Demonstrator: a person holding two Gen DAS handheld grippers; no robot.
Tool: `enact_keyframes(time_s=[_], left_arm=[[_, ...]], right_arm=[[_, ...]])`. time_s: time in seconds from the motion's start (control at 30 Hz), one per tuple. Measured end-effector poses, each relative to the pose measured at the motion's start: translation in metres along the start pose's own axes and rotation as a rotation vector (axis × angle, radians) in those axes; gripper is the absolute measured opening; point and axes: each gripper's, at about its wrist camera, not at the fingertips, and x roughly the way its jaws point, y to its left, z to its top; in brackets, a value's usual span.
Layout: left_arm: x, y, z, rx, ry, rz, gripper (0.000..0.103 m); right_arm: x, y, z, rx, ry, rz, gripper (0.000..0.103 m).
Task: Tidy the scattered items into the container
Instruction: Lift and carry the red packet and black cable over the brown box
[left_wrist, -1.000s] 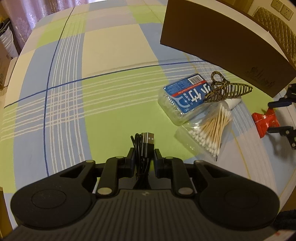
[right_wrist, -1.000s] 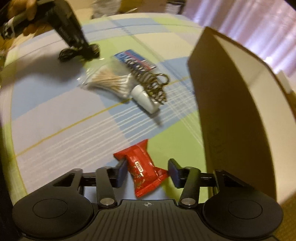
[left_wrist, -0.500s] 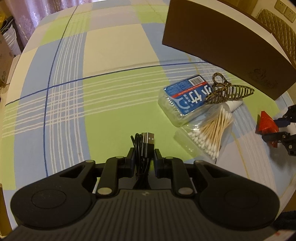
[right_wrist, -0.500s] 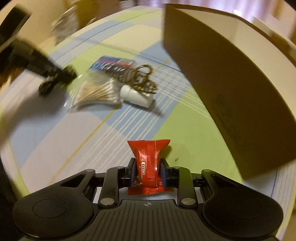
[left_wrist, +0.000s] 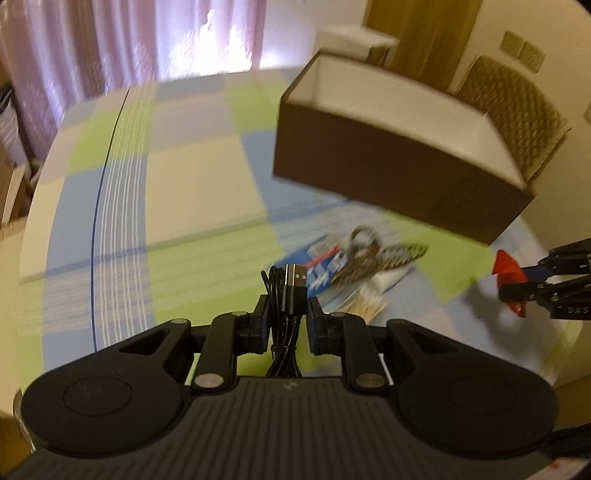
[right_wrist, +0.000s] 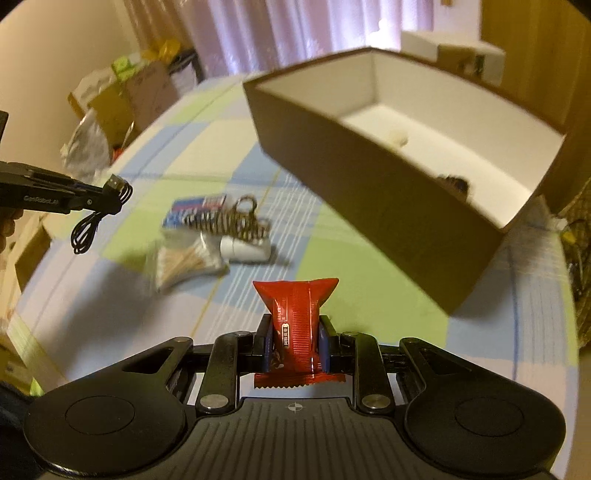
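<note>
My left gripper (left_wrist: 289, 313) is shut on a coiled black USB cable (left_wrist: 290, 291) and holds it in the air above the table; the cable (right_wrist: 98, 218) hangs from it at the left in the right wrist view. My right gripper (right_wrist: 295, 334) is shut on a red snack packet (right_wrist: 295, 314), raised off the cloth; the packet (left_wrist: 509, 275) shows at the right edge of the left wrist view. The brown box (right_wrist: 373, 177) with a white inside stands ahead, with small items on its floor. A hair claw (right_wrist: 229, 221), a blue pack (right_wrist: 194, 210), a cotton swab bag (right_wrist: 184, 262) and a white tube (right_wrist: 245, 249) lie together on the table.
The table wears a checked cloth (left_wrist: 177, 192) of blue, green and cream. A woven chair back (left_wrist: 513, 110) stands behind the box (left_wrist: 399, 170). Cardboard boxes and bags (right_wrist: 122, 96) are piled beyond the table's far left edge. Curtains hang at the back.
Both grippers have risen and tilted up, so the box's open top now shows. The cable and the red packet have come up off the table with them.
</note>
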Motion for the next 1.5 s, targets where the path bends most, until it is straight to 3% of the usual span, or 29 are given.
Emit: enact_keyframes(time_s=[0.3, 0.67, 1.07, 1.5], left_arm=[[-0.018, -0.036, 0.063, 0.093, -0.129, -0.113, 0.015], [0.013, -0.084, 0.161, 0.202, -0.208, -0.172, 0.015], [0.113, -0.120, 0.240, 0.271, -0.111, -0.126, 0.015], [0.209, -0.116, 0.269, 0.211, 0.038, -0.057, 0.015]], right_arm=[[-0.031, -0.008, 0.037, 0.032, -0.087, -0.031, 0.021], [-0.035, -0.035, 0.105, -0.013, -0.172, -0.117, 0.021], [0.017, -0.090, 0.170, 0.108, -0.139, -0.203, 0.021], [0.094, -0.135, 0.191, 0.191, 0.002, -0.239, 0.021]])
